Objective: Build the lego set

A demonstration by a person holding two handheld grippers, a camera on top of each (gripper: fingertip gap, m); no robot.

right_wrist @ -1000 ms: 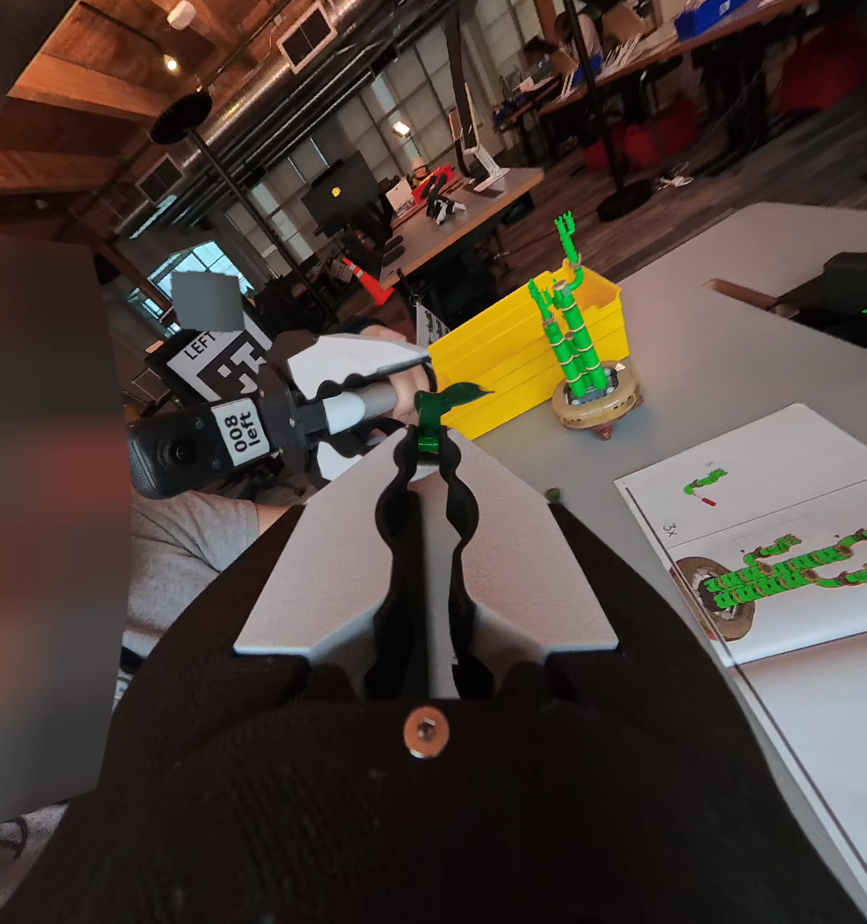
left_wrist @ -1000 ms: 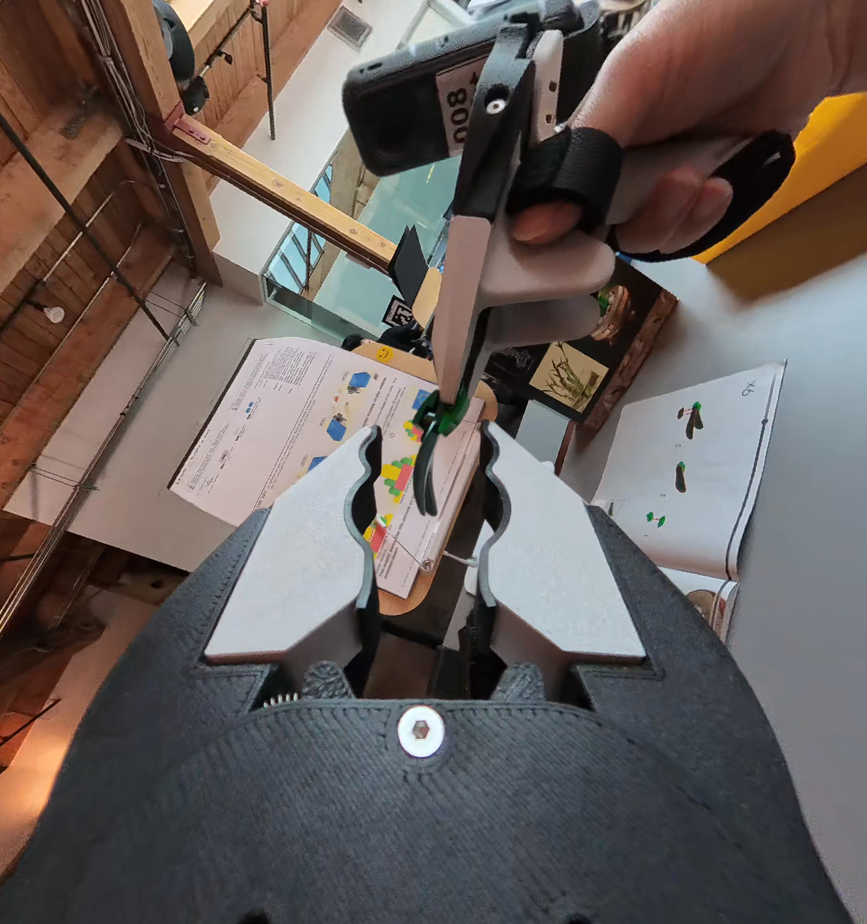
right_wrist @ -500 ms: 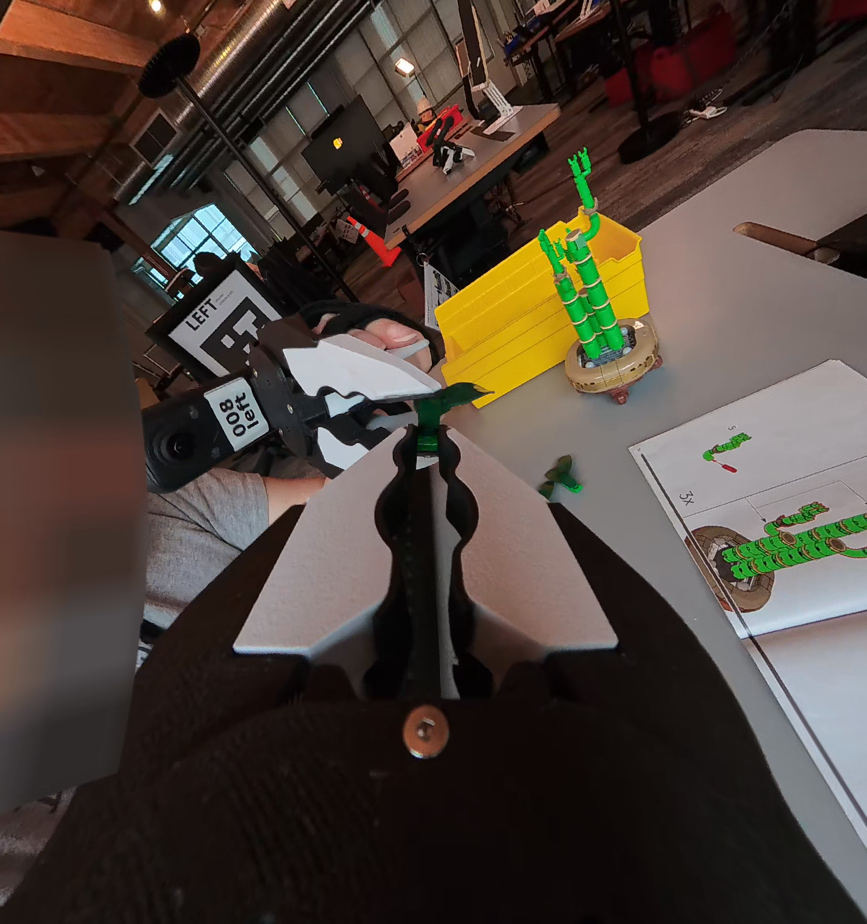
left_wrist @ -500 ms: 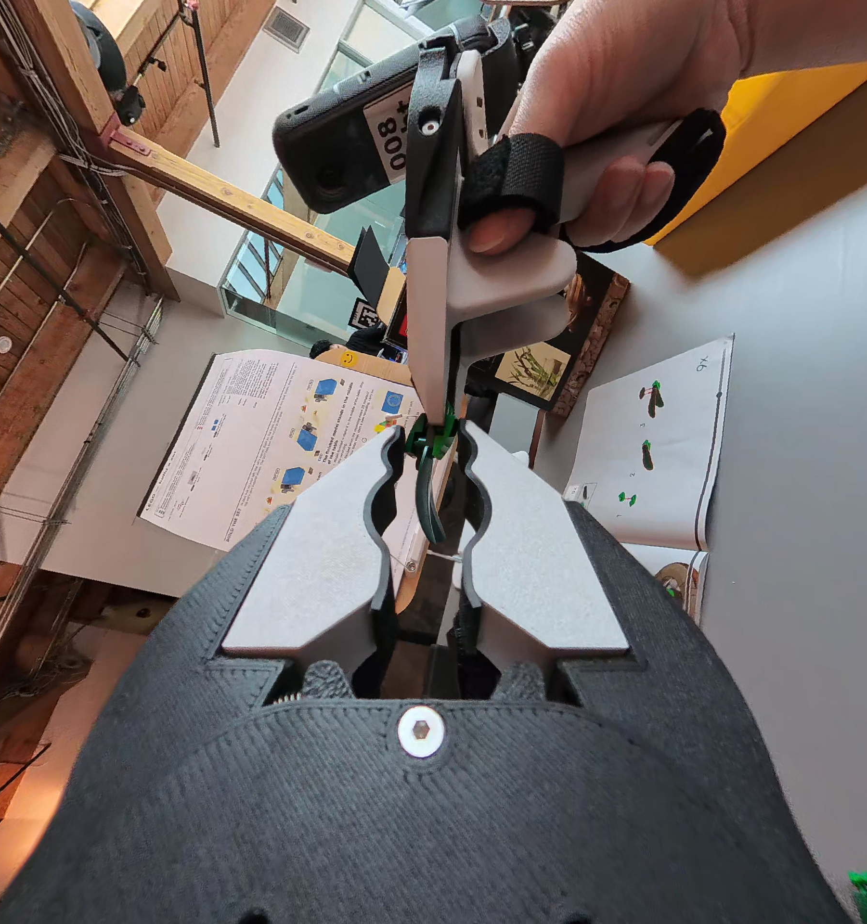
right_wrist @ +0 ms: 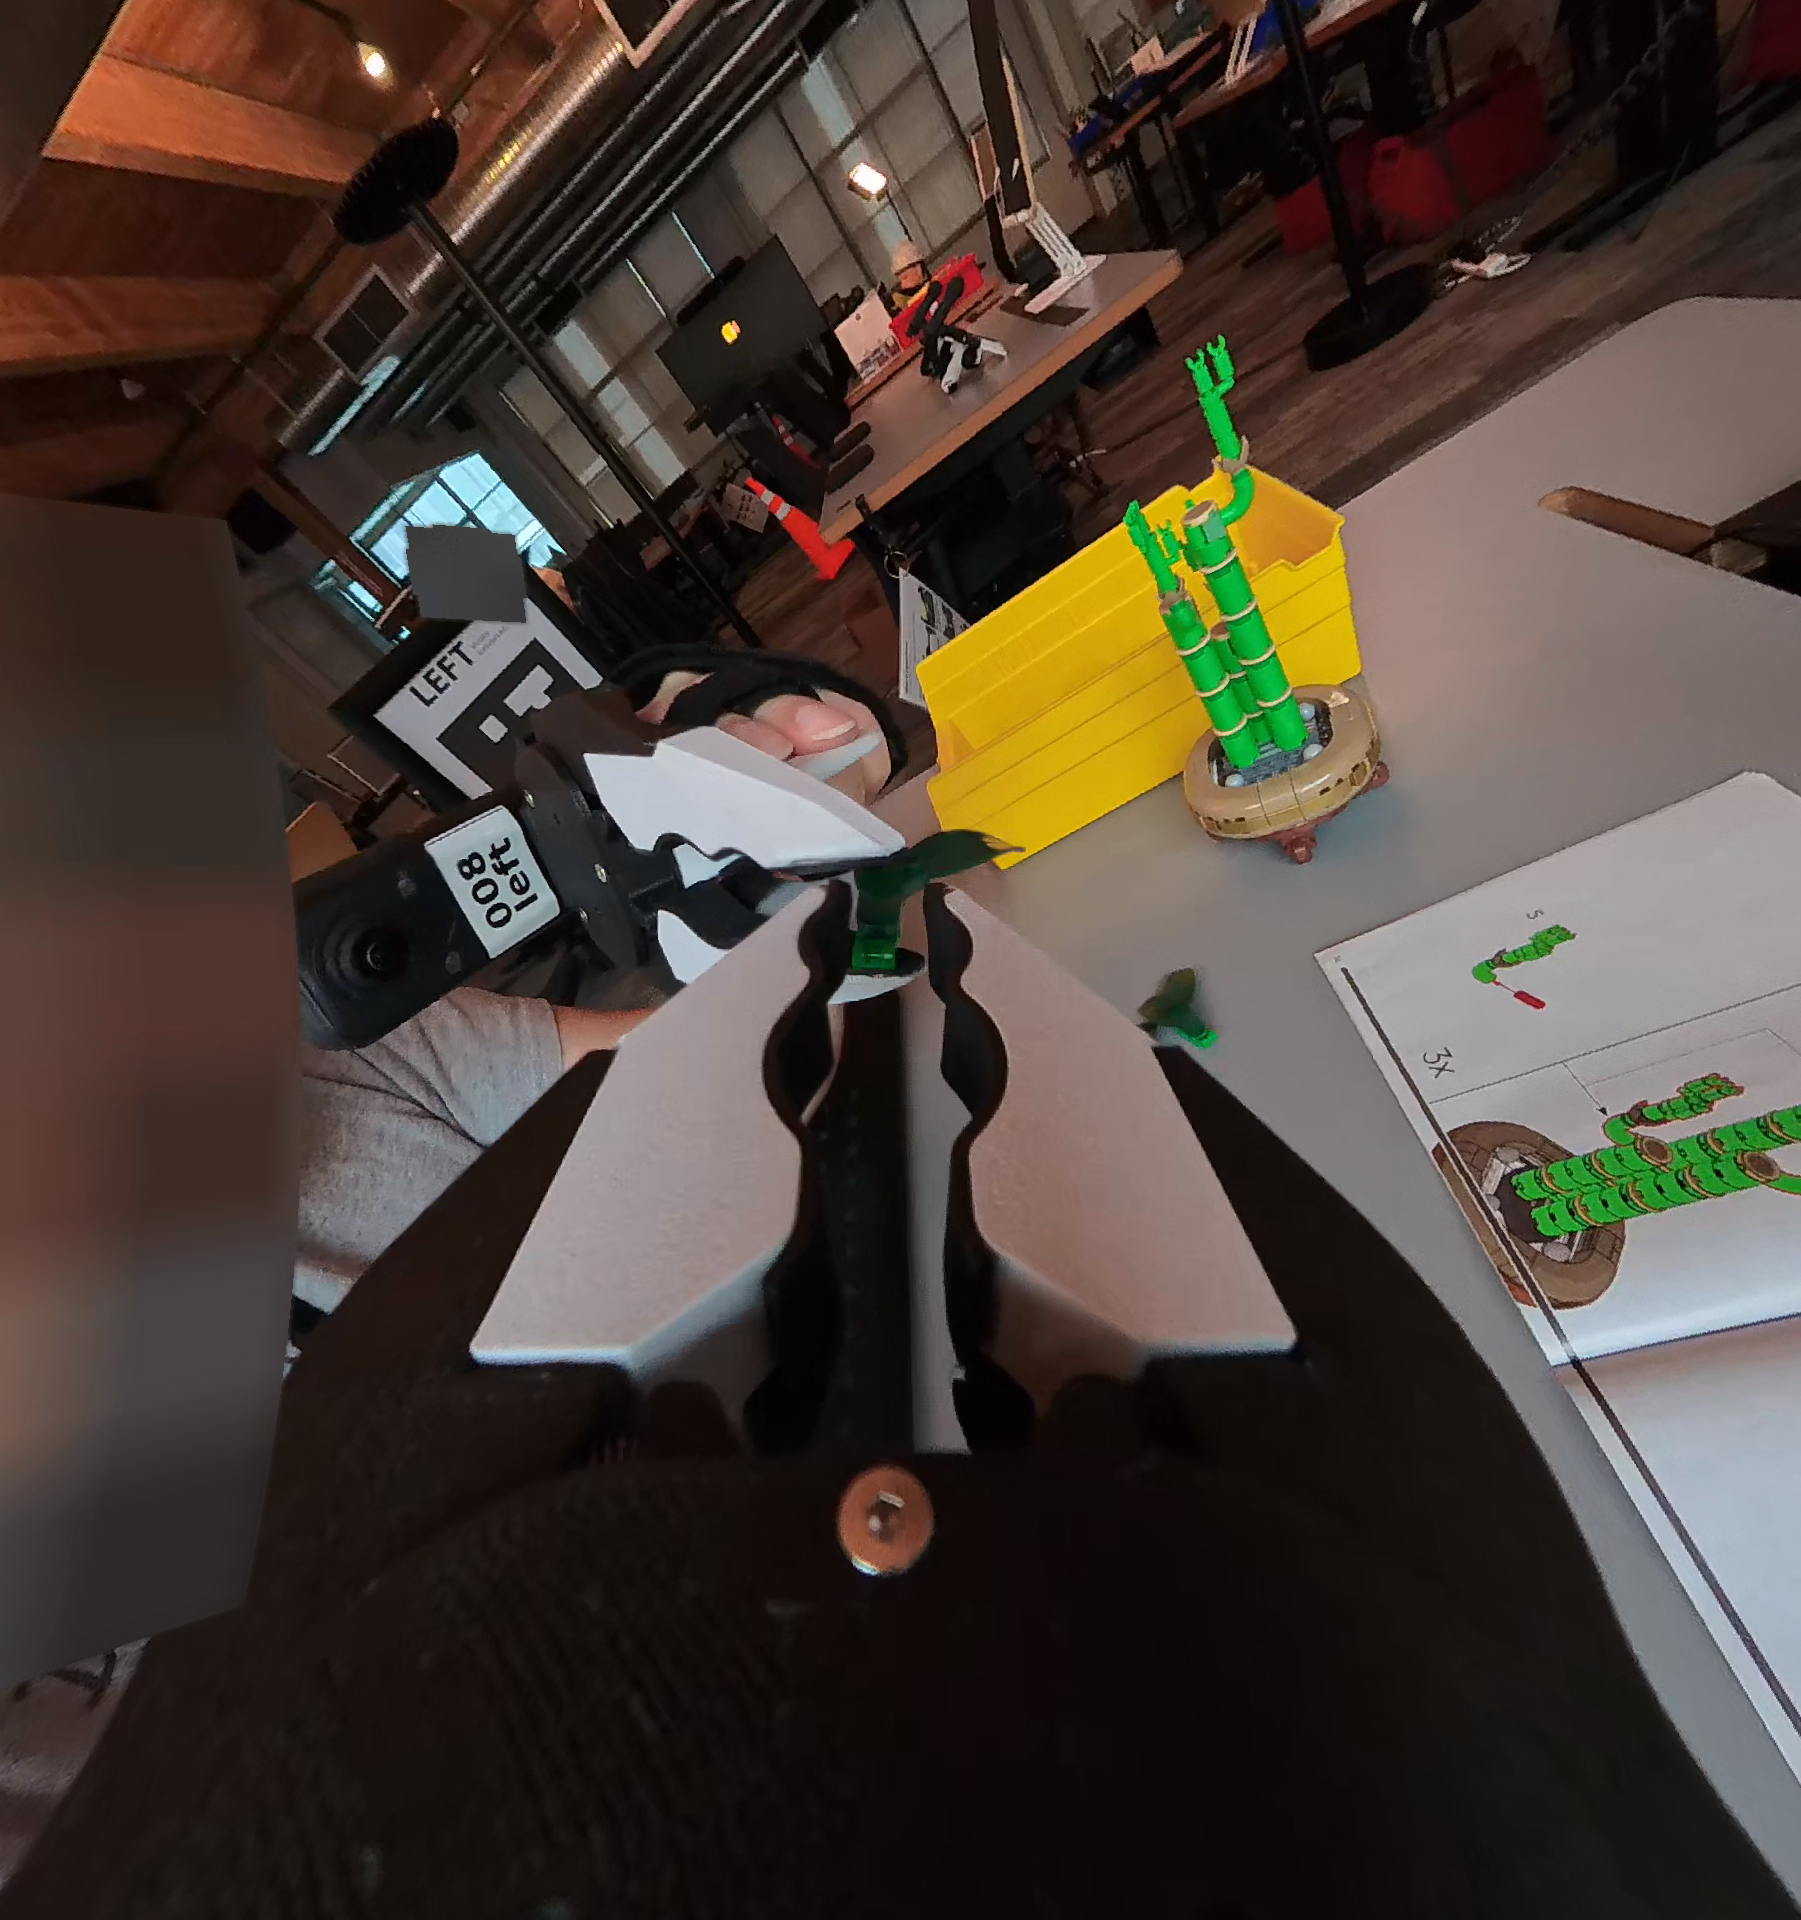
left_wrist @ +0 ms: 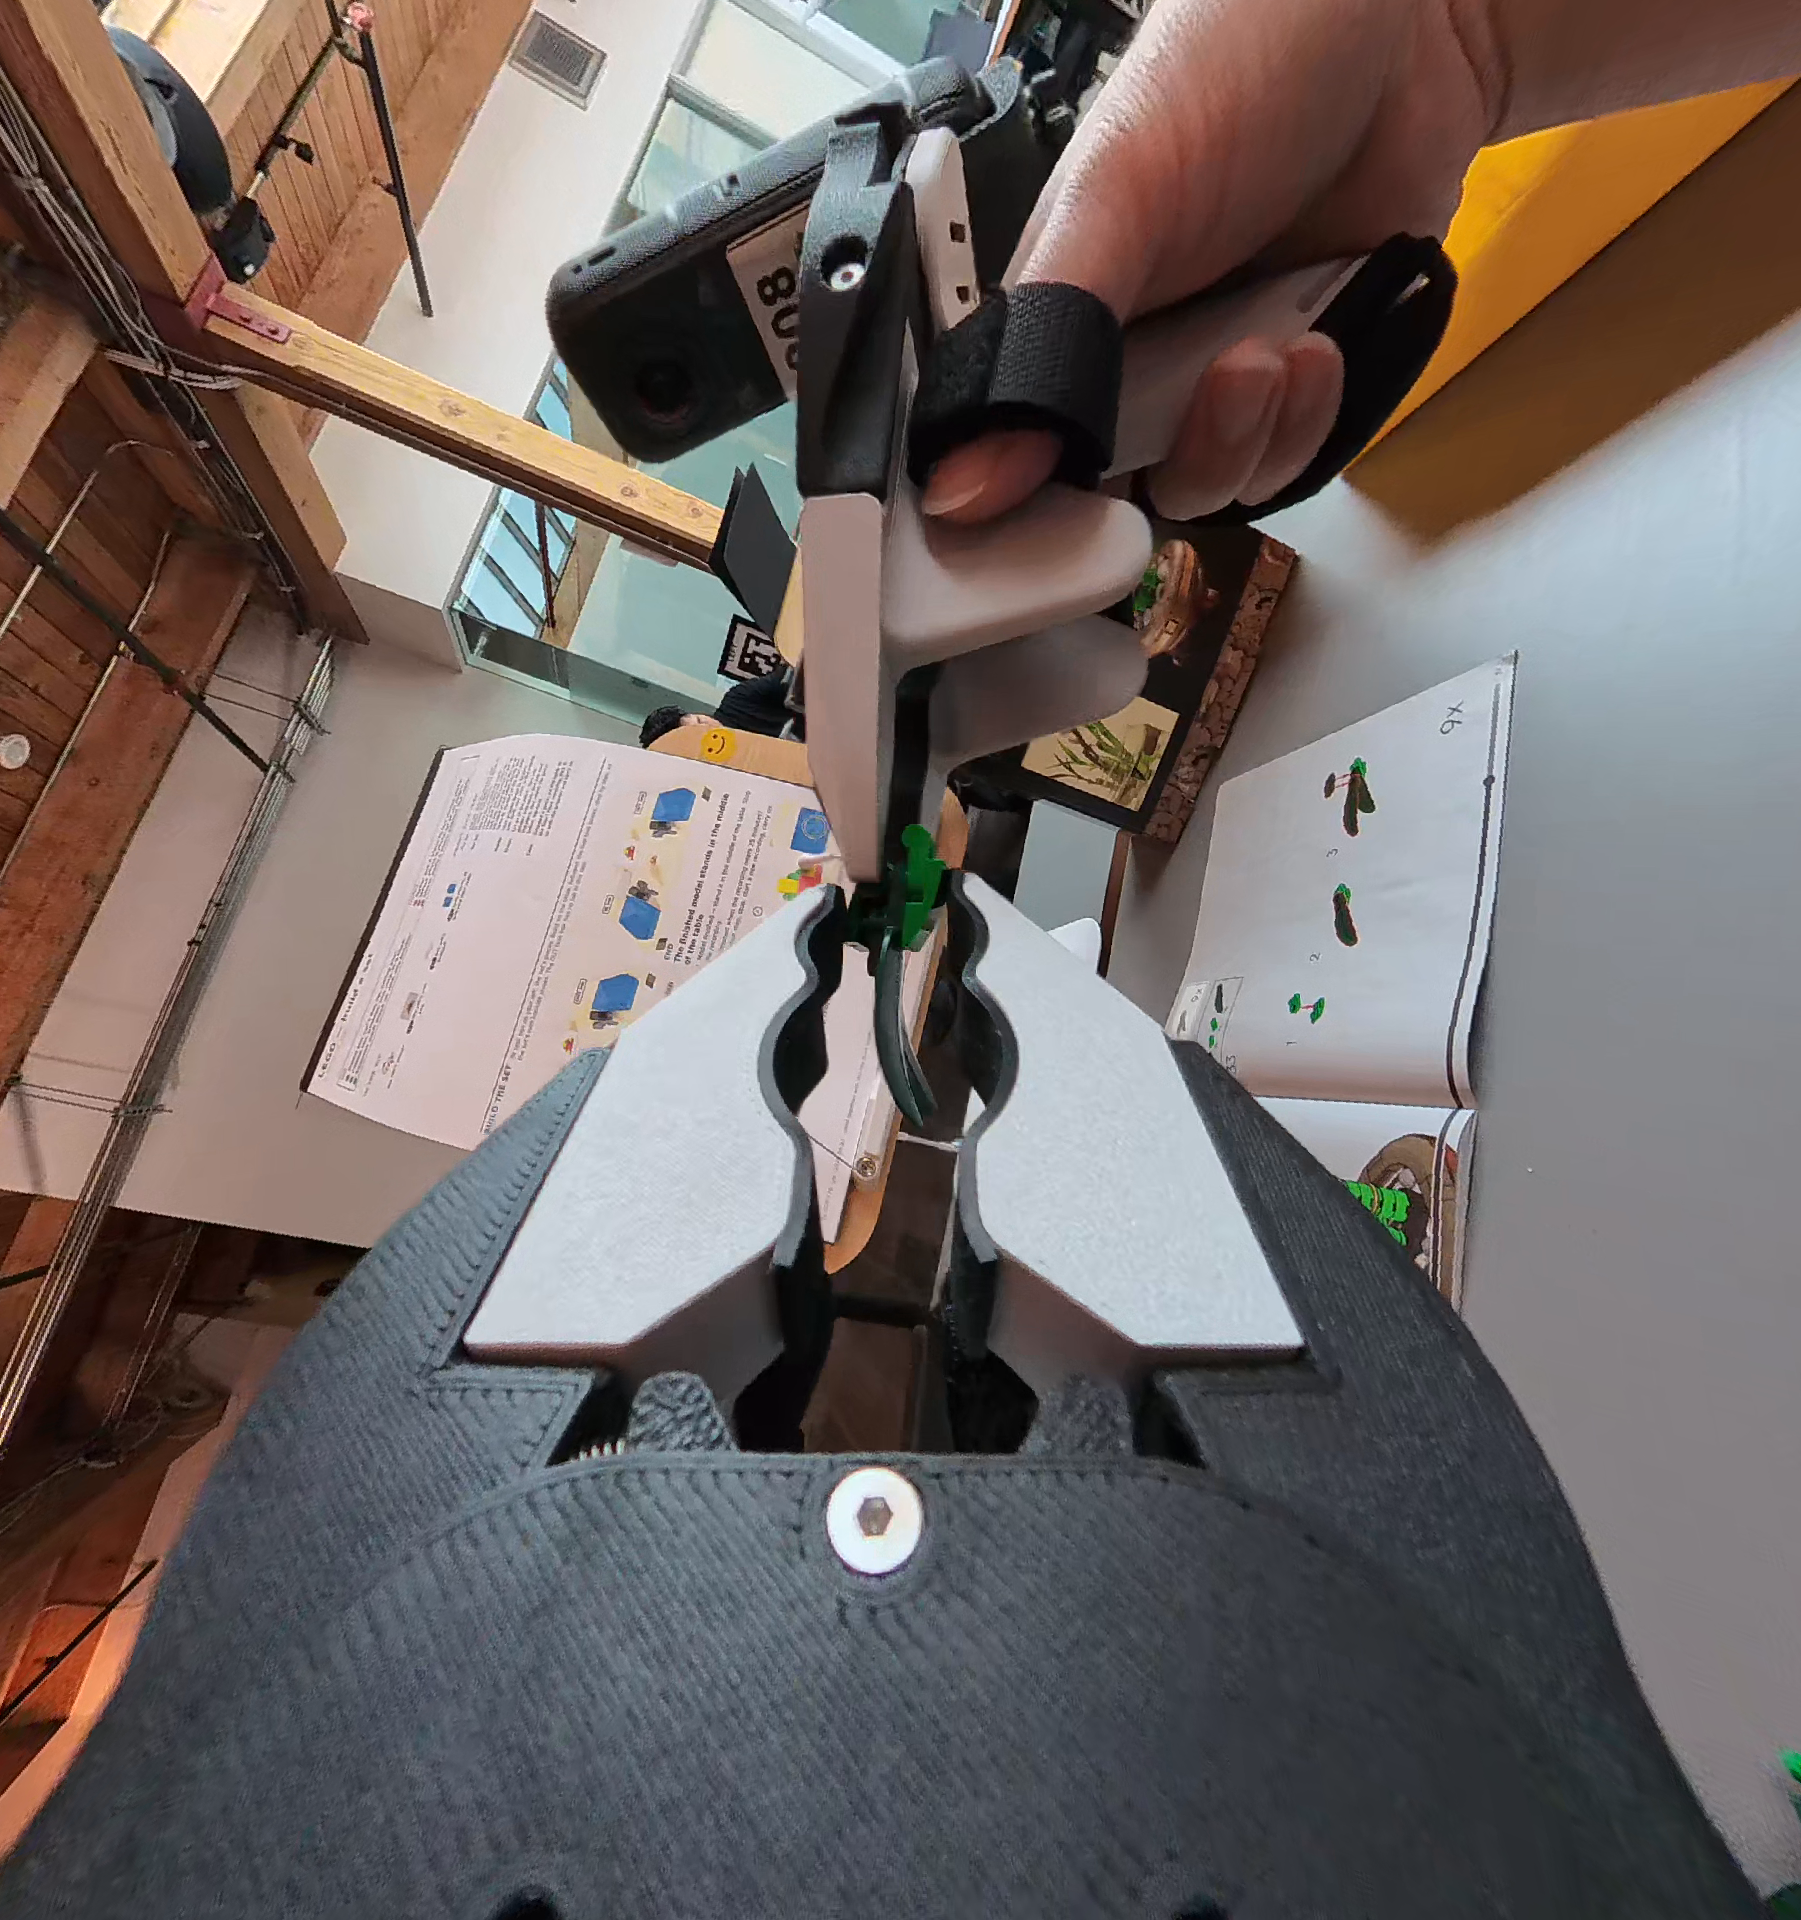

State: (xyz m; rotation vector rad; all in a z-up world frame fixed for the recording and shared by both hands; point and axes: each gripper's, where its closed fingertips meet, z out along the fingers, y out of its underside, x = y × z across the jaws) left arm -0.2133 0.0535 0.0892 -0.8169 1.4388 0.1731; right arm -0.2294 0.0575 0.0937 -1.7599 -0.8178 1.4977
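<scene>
A small green leaf piece (left_wrist: 901,904), a bright green stub with a dark green leaf blade, hangs in the air between both grippers. My left gripper (left_wrist: 894,899) has its jaws closed in on it from both sides. My right gripper (left_wrist: 873,864) comes down from above, held by a hand, and pinches the piece's top. In the right wrist view the right gripper (right_wrist: 880,906) is shut on the piece (right_wrist: 880,914), and the left gripper (right_wrist: 883,914) reaches in from the left. The partly built green bamboo model (right_wrist: 1228,644) stands in its tan pot on the grey table.
A yellow bin (right_wrist: 1062,686) stands behind the model. An open instruction booklet (right_wrist: 1654,1039) lies to the right and also shows in the left wrist view (left_wrist: 1374,883). A loose green leaf piece (right_wrist: 1176,1013) lies on the table. The set's box (left_wrist: 1176,675) lies beyond the booklet. Only a small space, under 4 cm, lies between the two pairs of fingers.
The left jaws have narrowed around the leaf piece. The two grippers have come closer together, with the piece now right at the left fingertips.
</scene>
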